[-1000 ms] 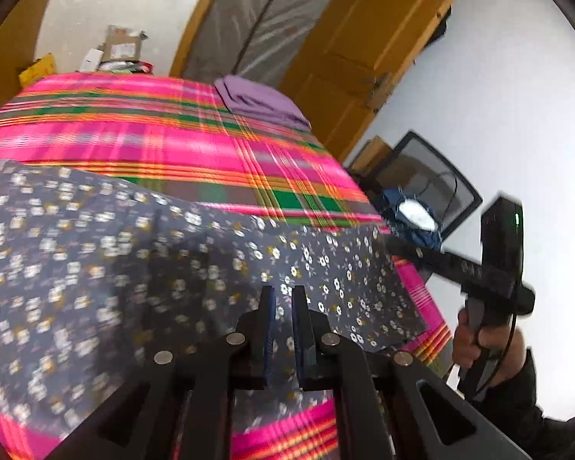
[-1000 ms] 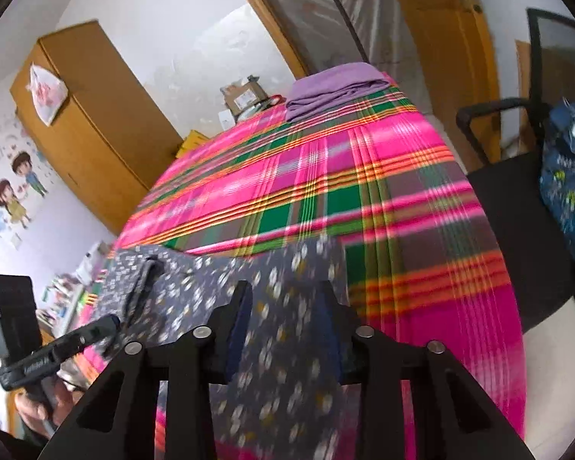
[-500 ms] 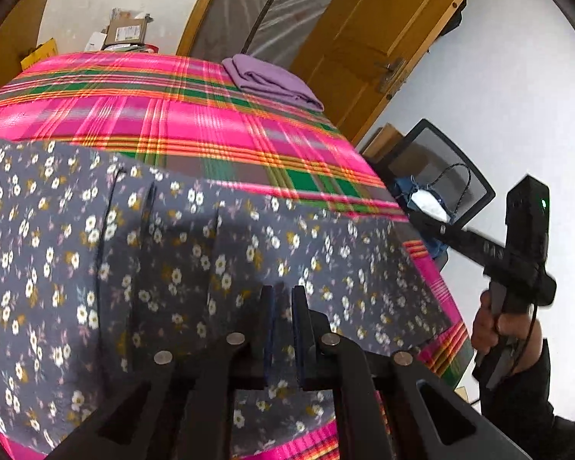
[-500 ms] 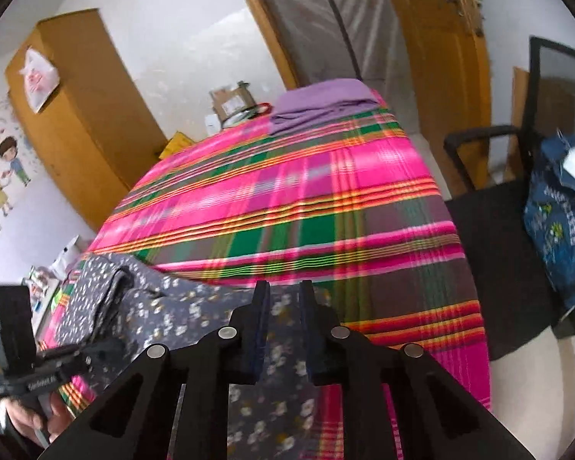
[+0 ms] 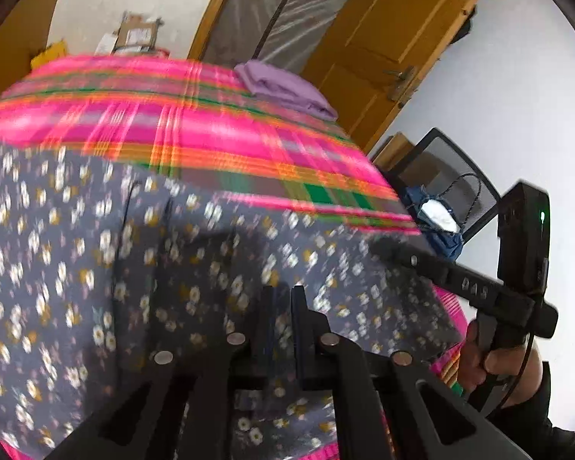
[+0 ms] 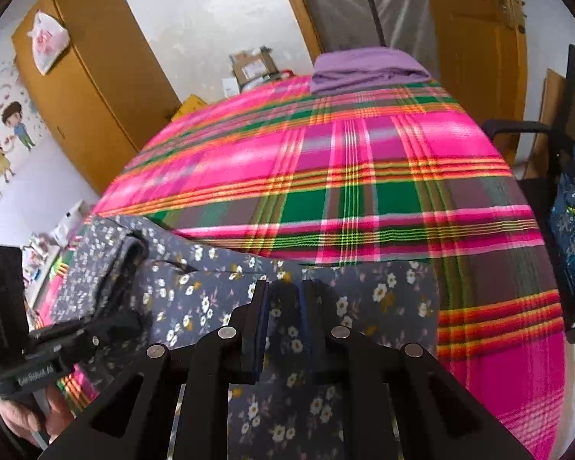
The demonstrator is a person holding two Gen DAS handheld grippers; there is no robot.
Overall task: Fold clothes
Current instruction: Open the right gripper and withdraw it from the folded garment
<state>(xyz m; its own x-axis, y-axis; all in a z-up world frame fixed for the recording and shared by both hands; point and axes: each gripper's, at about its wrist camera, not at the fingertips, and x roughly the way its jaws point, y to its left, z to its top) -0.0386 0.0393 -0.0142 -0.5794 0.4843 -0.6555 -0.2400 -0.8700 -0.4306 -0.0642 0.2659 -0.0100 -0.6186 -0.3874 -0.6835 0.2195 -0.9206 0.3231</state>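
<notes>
The dark grey cotton garment printed with small white and yellow flowers (image 6: 195, 287) lay spread along the near edge of the bed under its pink, green and orange plaid blanket (image 6: 364, 176); half a second before, the right gripper (image 6: 281, 303) had its fingers almost pressed together on the cloth, and now they stood parted with fabric loose between them, so that side looked let go; the left gripper (image 5: 281, 306) kept its fingers nearly closed, seemingly pinching the hem, though blur hid the contact; its view had swung and smeared, so that hand was moving; a folded lilac cloth (image 6: 364, 65) sat well apart at the far end; I judged one fold just laid, with a regrasp due.
</notes>
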